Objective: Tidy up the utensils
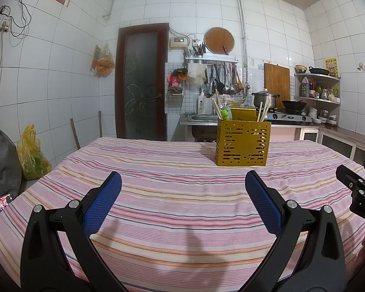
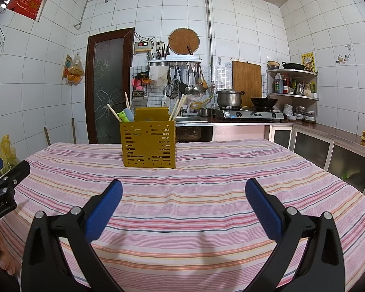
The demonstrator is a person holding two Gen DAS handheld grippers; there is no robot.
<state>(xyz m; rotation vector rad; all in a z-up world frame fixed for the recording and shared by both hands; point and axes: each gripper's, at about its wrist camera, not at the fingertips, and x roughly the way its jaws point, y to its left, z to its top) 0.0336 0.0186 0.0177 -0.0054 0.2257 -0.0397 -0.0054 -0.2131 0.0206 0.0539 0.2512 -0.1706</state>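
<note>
Both your left claw [image 1: 183, 194] and right claw [image 2: 183, 199] gape wide, empty. The yellow utensil caddy [image 1: 242, 143] stands upright far ahead on the bench [image 1: 158, 175], between them, chopsticks [image 1: 262, 112] leaning inside.

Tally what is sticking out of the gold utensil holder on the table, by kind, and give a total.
Utensils in the gold holder, best seen in the right wrist view:
Pale chopsticks: 4 (2 left, 2 right)
Green frog-topped utensil: 1
Light blue utensil: 1
Total: 6
</note>
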